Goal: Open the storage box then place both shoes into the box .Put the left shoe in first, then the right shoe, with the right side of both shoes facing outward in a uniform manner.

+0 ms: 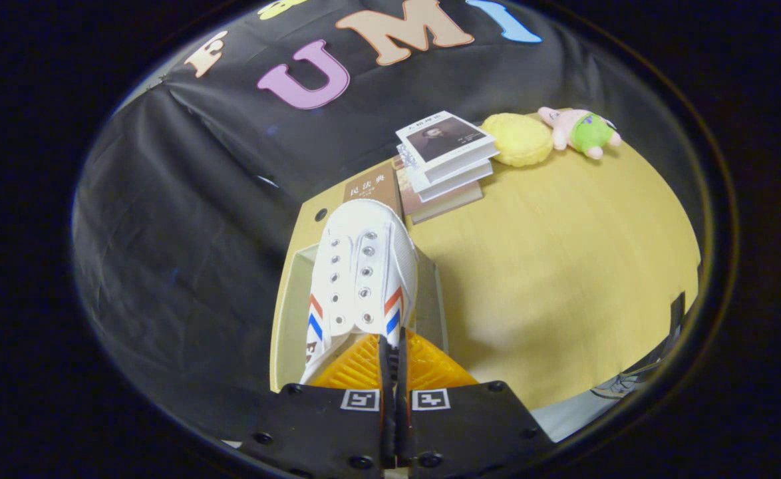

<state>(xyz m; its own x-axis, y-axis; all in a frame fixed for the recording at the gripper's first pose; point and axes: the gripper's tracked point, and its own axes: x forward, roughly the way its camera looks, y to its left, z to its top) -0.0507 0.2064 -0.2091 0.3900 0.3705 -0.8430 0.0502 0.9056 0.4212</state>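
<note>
Staged booth: cloth wall (184, 199), wooden table (563, 266), books (444, 159), plush toys (580, 132).

Readable text: brown book (372, 191) at the surface's far edge, cover reads "民法典". Top book of the stack (445, 141) beside it has a title line, too small to read.

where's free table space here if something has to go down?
Gripper is shut on the white shoe, held over the storage box. Bare table runs from the box's right side out to the far edge. Crowded at the back: book stack, yellow cushion, plush toy.
</note>
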